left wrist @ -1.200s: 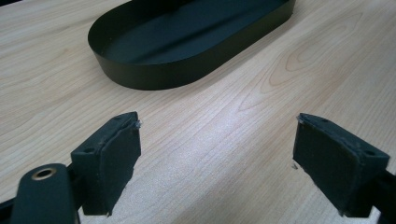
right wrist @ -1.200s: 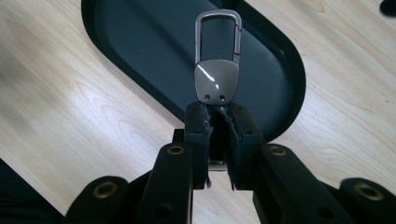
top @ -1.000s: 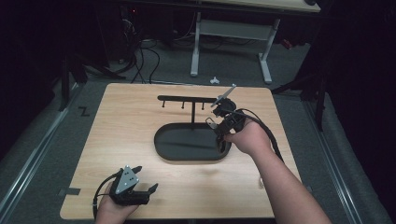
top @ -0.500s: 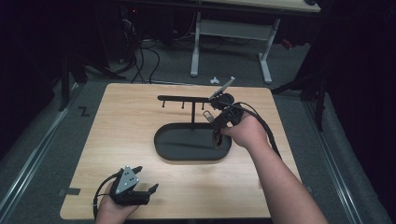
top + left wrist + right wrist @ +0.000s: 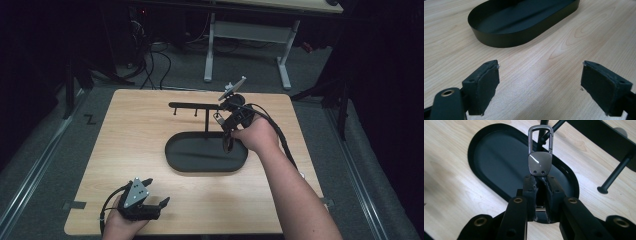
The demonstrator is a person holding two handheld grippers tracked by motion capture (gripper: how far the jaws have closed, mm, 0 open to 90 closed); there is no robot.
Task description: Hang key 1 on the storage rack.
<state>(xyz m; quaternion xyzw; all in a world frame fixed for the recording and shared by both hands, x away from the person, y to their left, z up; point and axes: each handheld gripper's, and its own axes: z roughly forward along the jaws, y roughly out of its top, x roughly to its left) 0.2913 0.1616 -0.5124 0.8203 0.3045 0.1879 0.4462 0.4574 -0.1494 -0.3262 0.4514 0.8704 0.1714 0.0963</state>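
Right gripper view puts the key clip (image 5: 540, 152) at upper centre of the frame: the right tongs (image 5: 540, 195) are clamped on its lower end, its metal loop pointing up toward the black hanger stand (image 5: 599, 137) and the oval tray (image 5: 486, 157) beneath. One peg (image 5: 615, 175) of the stand juts out at right of the frame, and the loop is not on it. High view shows the right tongs (image 5: 231, 120) at centre, just beside the stand's crossbar (image 5: 192, 105) and above the tray's (image 5: 180, 165) right end on the desk (image 5: 130, 130). Left tongs (image 5: 145, 202), lower left, rest on the desk with jaws wide apart and nothing between them. Judging from this, the clip is picked up and carried to the rack; hooking it over a peg and letting go looks like what is left.
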